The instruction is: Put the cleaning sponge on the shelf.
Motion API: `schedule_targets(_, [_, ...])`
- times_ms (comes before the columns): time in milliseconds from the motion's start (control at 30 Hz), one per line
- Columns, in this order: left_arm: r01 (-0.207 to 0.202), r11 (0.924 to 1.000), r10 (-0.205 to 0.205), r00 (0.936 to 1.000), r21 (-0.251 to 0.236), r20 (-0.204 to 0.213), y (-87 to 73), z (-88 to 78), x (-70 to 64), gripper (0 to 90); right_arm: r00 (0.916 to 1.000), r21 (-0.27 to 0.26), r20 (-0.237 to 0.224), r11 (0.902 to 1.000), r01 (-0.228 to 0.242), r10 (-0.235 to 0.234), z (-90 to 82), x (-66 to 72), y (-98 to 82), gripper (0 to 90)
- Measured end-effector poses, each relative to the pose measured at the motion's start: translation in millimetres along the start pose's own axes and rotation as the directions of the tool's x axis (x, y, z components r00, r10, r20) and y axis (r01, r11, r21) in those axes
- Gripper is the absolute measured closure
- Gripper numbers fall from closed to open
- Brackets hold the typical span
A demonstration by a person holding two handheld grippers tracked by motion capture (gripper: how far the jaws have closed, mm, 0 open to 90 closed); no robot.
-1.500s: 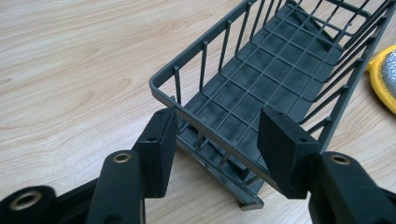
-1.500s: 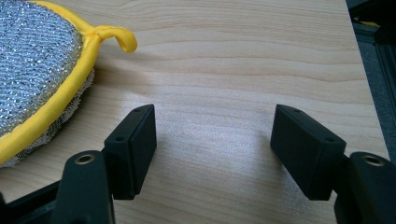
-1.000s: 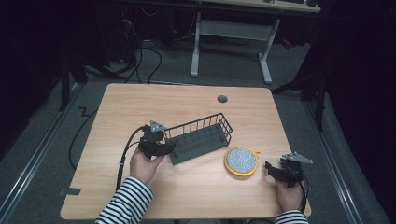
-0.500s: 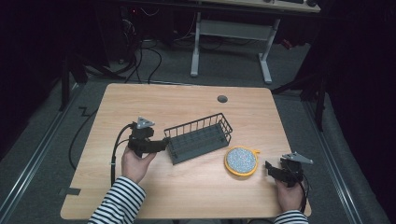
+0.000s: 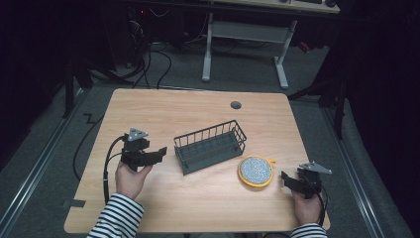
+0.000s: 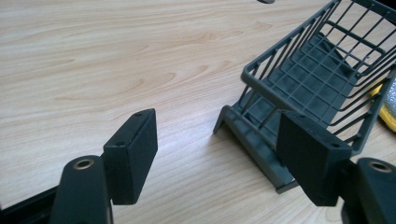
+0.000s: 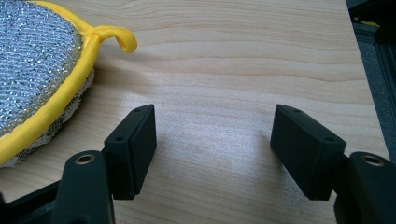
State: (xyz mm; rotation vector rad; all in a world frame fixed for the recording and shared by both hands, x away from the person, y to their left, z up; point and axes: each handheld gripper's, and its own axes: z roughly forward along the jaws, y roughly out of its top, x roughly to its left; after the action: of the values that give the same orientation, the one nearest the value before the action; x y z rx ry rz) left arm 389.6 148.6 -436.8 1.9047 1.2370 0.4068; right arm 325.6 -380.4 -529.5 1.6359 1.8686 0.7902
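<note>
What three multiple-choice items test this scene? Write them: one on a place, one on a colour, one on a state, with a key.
1. Where does the round scrub pad lie?
A. inside the wire basket
B. on the table, between the basket and the right tool
C. in the left tool

2. What colour is the pad's rim?
A. yellow
B. red
C. green

3. How does the left tool stand?
A. shut on the basket
B. shut on nothing
C. open, holding nothing

Key: 1 B, the pad rests on bare wood beside the wire basket, short of the right tool. 2 A, yellow edging circles the silver mesh. 3 C, the left gripper view shows its jaws apart with table between them.
</note>
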Motion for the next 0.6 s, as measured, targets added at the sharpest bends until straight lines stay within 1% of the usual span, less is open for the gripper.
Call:
schedule_targets(167, [0.009,1.0,-0.009,1.0,0.002,0.0,-7.9,-1.9,5.3,30.2,1.0,0.0,0.0,1.0,0.001,-0.001,0.0,-0.1,0.0,31.6])
schedule_targets(200, [0.016,0.9998,-0.016,0.9999,0.013,0.002,-12.8,-1.6,7.7,30.0,1.0,0.0,0.0,1.0,0.0,0.0,0.0,0.0,0.0,31.6])
schedule_targets(300, [0.025,0.9993,-0.025,0.9997,0.027,0.003,-21.1,-0.8,10.9,29.9,1.0,0.0,0.0,1.0,0.001,-0.001,0.0,-0.1,0.0,31.6])
schedule_targets(600, [0.068,0.9971,-0.068,0.9977,0.034,-0.006,-40.2,-1.4,20.6,29.6,1.0,-0.001,0.0,1.0,0.001,-0.001,0.1,0.0,0.0,31.6])
